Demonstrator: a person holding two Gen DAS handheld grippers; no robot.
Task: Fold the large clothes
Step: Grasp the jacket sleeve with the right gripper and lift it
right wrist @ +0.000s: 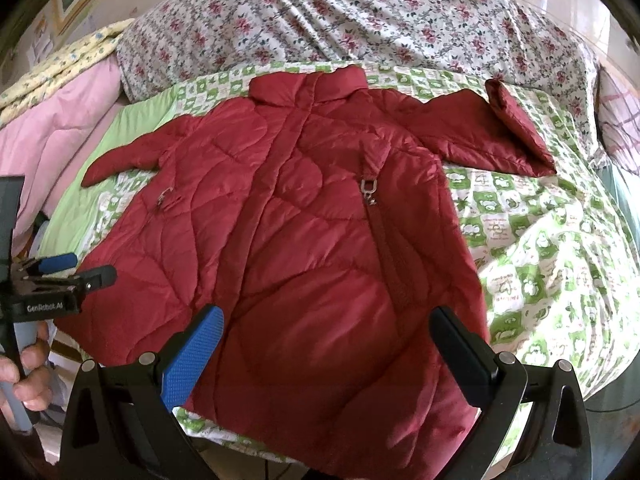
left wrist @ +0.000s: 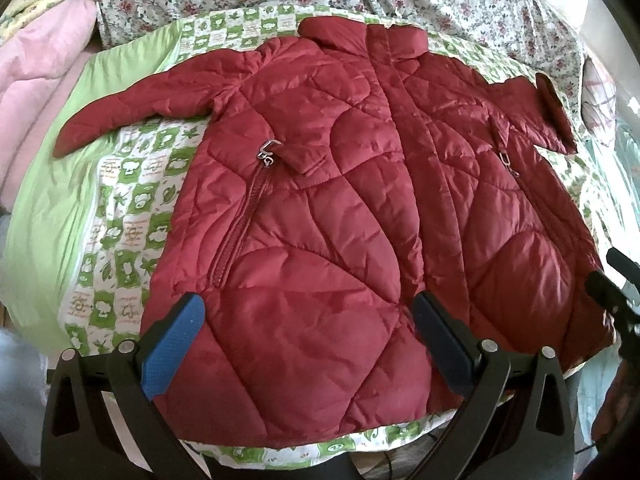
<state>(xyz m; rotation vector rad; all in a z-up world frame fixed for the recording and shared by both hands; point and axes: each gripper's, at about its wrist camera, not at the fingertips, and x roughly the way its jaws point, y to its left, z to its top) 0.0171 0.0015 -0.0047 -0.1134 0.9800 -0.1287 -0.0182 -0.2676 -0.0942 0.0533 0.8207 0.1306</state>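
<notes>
Left wrist view: puffy red quilted jacket [left wrist: 320,208] lies flat on bed [left wrist: 120,240]; soft, slippery, best pinched at hem. Both grippers, left gripper [left wrist: 308,320] and right gripper [right wrist: 326,332], gape wide, empty.

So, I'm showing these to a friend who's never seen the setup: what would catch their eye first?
The red quilted jacket fills the middle, spread front-up on a green-and-white checked quilt, sleeves out to both sides. Nearest the cameras, the left gripper and right gripper hang open over its hem, holding nothing. Behind, a floral sheet covers the bed, with pink bedding at the left.
</notes>
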